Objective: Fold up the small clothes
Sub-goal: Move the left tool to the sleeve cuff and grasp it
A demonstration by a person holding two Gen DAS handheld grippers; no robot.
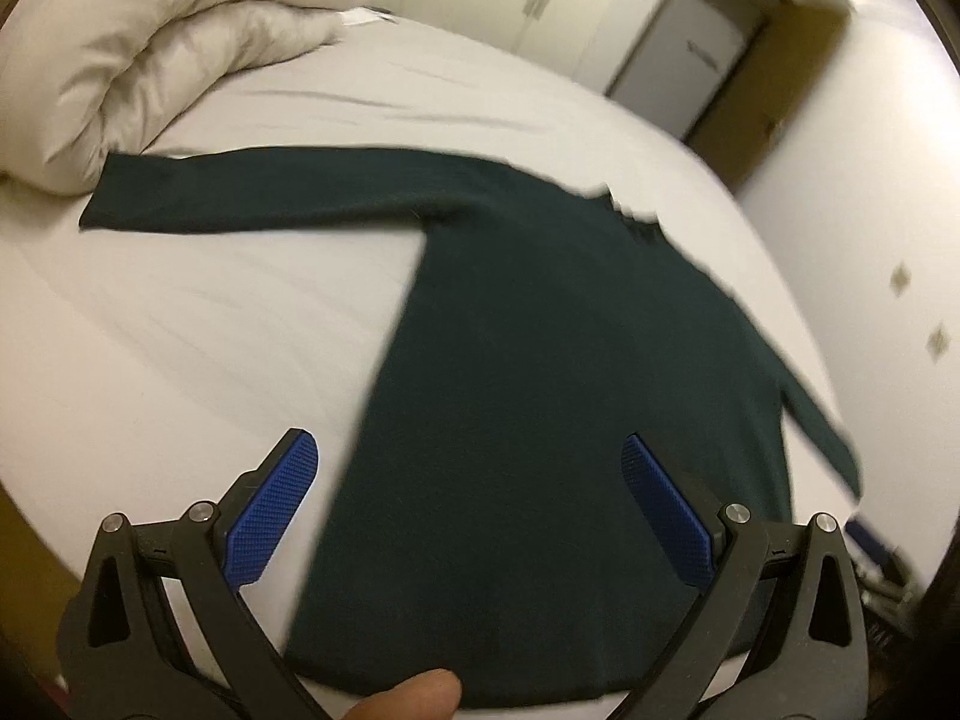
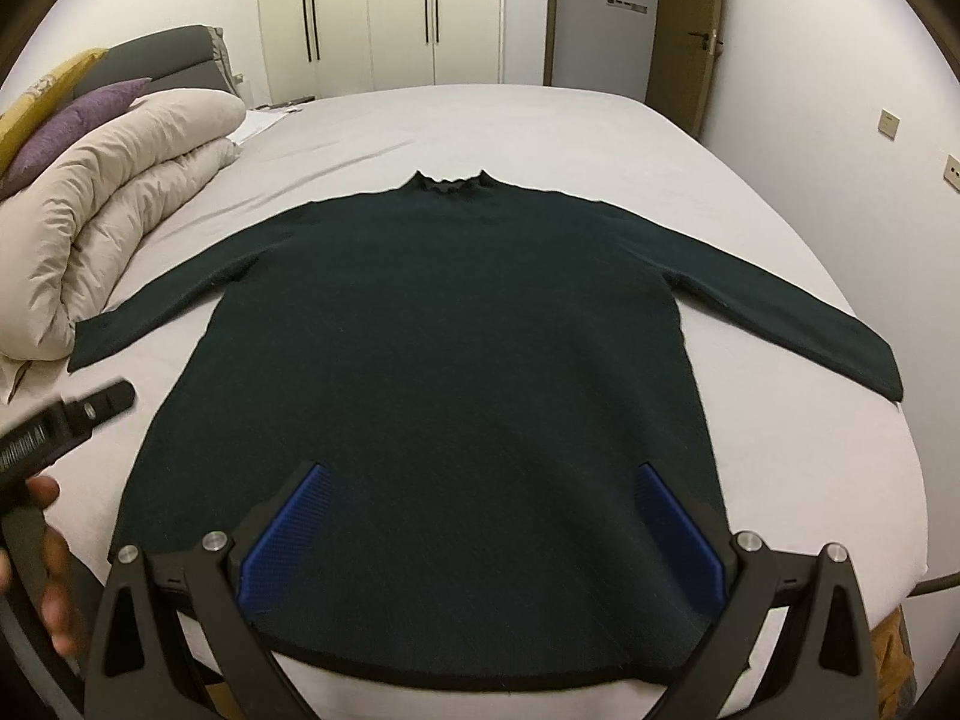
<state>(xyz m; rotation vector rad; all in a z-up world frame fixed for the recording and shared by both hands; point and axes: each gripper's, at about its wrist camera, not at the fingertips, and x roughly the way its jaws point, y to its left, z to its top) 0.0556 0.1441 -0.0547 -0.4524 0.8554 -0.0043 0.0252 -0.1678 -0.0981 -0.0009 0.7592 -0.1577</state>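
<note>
A: Sweater [image 2: 444,360], dark green, long-sleeved, lies flat on the bed [image 2: 750,192] with its hem at the near edge and its frilled collar [image 2: 451,183] pointing toward the far edge. Can you confirm from your side?

B: Yes. I see it spread out on the pale sheet, both sleeves stretched outward. The left sleeve [image 2: 156,312] reaches toward the rolled duvet [image 2: 114,204] at the left edge of the bed, its cuff just beside the duvet. The right sleeve [image 2: 798,312] runs toward the right edge.

A: How is my right claw [image 2: 480,534]?

B: Spread wide. Its blue pads [image 2: 288,540] stand well apart over the lower part of the sweater's body, near the hem. Nothing sits between them, and I cannot tell whether they touch the knit.

A: And my left claw [image 1: 468,510]?

B: Also spread wide. In the left wrist view one blue pad [image 1: 270,516] hangs over bare sheet just beside the sweater's left side seam, and the other is over the dark fabric. That view is blurred. A fingertip [image 1: 414,696] shows at the bottom edge of that view, in front of the hem.

A: In my right wrist view I see the left claw's black body at the left, over the near left part of the bed, with a hand [image 2: 42,546] around its handle.

B: Agreed. Behind the duvet I make out a purple cushion [image 2: 78,120] and a yellow one against a grey headboard [image 2: 162,60]. Past the far edge stand white wardrobe doors [image 2: 372,12] and a door [image 2: 606,18].
</note>
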